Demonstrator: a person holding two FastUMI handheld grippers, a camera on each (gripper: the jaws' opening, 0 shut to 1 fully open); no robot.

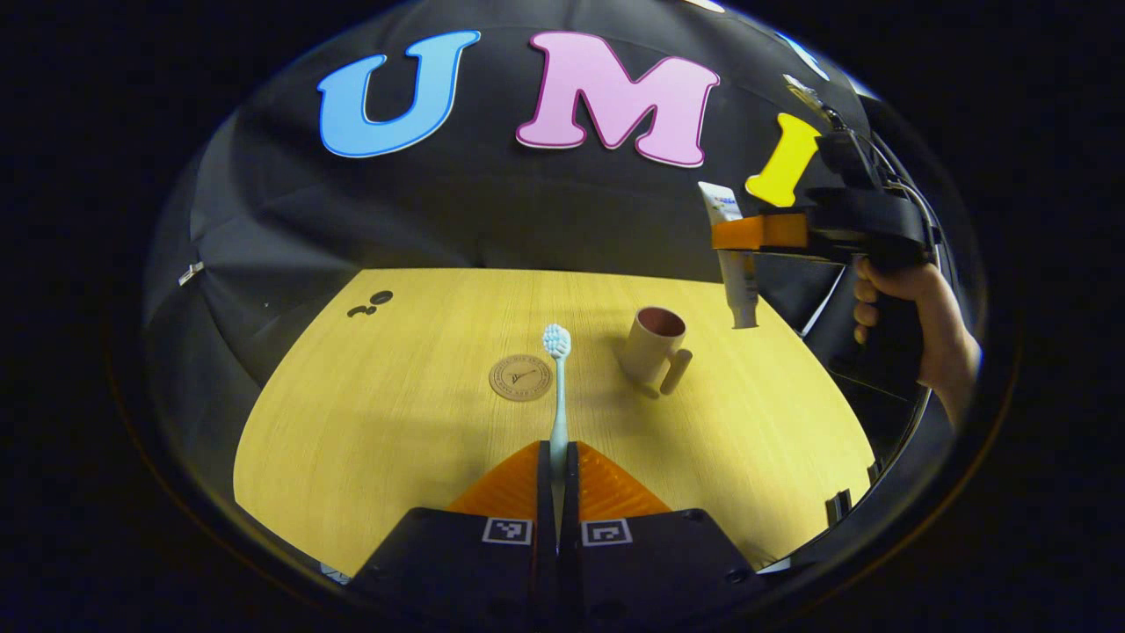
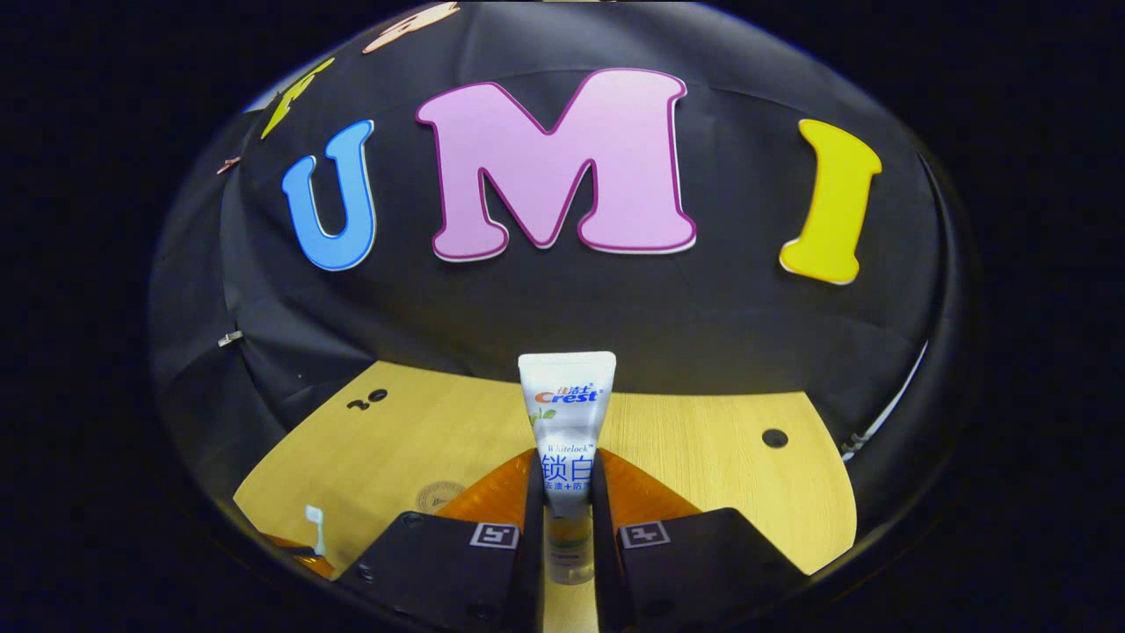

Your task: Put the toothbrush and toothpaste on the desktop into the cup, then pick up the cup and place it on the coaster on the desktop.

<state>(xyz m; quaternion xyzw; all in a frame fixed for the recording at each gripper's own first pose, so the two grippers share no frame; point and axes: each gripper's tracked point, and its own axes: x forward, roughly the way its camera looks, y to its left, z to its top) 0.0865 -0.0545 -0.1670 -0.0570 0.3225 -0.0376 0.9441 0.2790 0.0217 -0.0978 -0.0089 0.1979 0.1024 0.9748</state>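
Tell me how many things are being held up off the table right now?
2: the toothbrush in the left claw, and the toothpaste in the right claw, up beyond the cup.

Right gripper (image 2: 567,492) clamps toothpaste (image 2: 567,413) upright above desktop (image 2: 703,448).

I worked at a table (image 1: 395,422) with a pale yellow wood-grain top, its far edge straight and its corners rounded. A black cloth wall (image 1: 492,211) hung close behind it, draped in soft folds and wrapping round both sides of the booth. Two small dark holes (image 1: 371,303) sat near the far left corner, one round hole (image 2: 774,437) toward the right. Light fell evenly from above.
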